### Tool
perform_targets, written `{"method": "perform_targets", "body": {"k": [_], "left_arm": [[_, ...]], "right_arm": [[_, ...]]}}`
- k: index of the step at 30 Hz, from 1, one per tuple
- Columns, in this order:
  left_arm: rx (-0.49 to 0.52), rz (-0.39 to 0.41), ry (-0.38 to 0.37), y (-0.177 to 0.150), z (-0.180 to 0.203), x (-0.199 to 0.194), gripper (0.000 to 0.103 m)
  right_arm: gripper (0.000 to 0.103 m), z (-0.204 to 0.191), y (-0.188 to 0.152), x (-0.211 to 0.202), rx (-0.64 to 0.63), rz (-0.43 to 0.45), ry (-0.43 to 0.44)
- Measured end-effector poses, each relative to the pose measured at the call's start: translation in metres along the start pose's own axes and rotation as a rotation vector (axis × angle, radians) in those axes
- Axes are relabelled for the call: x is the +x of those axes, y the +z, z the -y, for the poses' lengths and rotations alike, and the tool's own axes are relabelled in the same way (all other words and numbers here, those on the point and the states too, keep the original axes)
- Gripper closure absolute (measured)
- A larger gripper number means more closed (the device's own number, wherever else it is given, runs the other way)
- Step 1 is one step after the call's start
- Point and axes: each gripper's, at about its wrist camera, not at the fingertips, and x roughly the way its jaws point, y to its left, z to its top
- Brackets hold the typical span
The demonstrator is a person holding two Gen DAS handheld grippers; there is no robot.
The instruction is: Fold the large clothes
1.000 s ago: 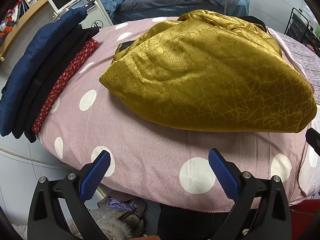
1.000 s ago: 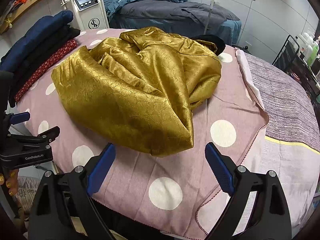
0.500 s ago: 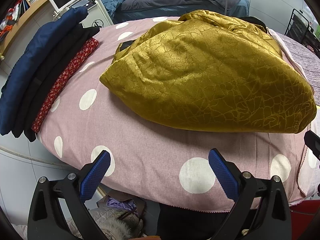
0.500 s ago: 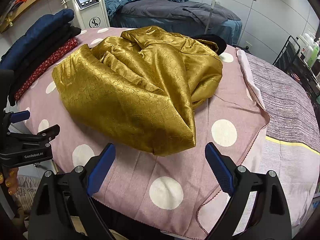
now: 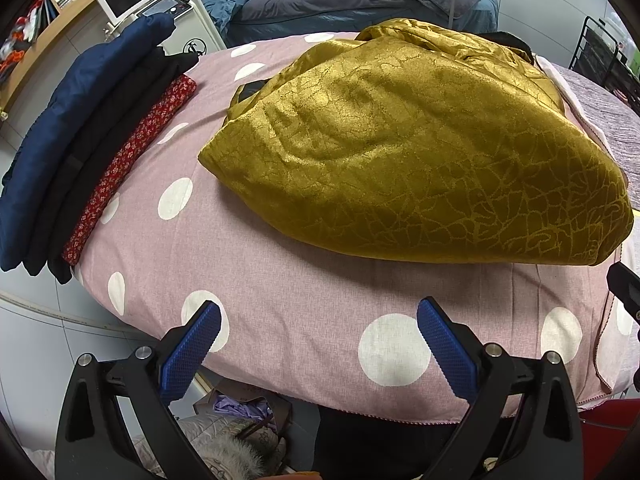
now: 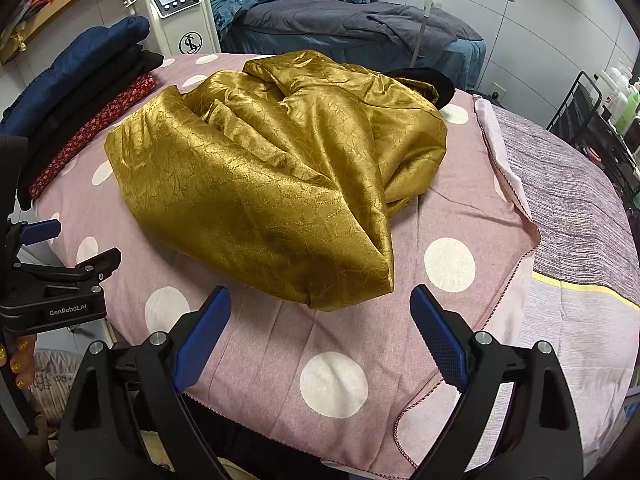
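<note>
Right wrist view: our right gripper (image 6: 320,320) and left gripper (image 5: 318,332) hover wide apart, holding nothing, near a crumpled gold garment (image 6: 276,176) heaped on the polka-dot cover (image 6: 336,380). Folding looks unstarted; next we likely must catch its near edge and spread it.

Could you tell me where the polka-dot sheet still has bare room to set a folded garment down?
Free: the near strip between the gold garment and the polka-dot sheet's front edge, and the right patch beside the striped cover. Crowded: the left edge under the folded stack, and the middle.
</note>
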Motion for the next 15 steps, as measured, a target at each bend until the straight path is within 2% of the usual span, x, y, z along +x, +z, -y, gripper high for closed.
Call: {"method": "perform_targets", "body": {"k": [15], "left_arm": [[0.004,-0.013,-0.008,0.0011,-0.0007,0.0035,0.006]], "right_arm": [[0.013,-0.0015,-0.0016,0.0021,-0.005,-0.013,-0.001]]}}
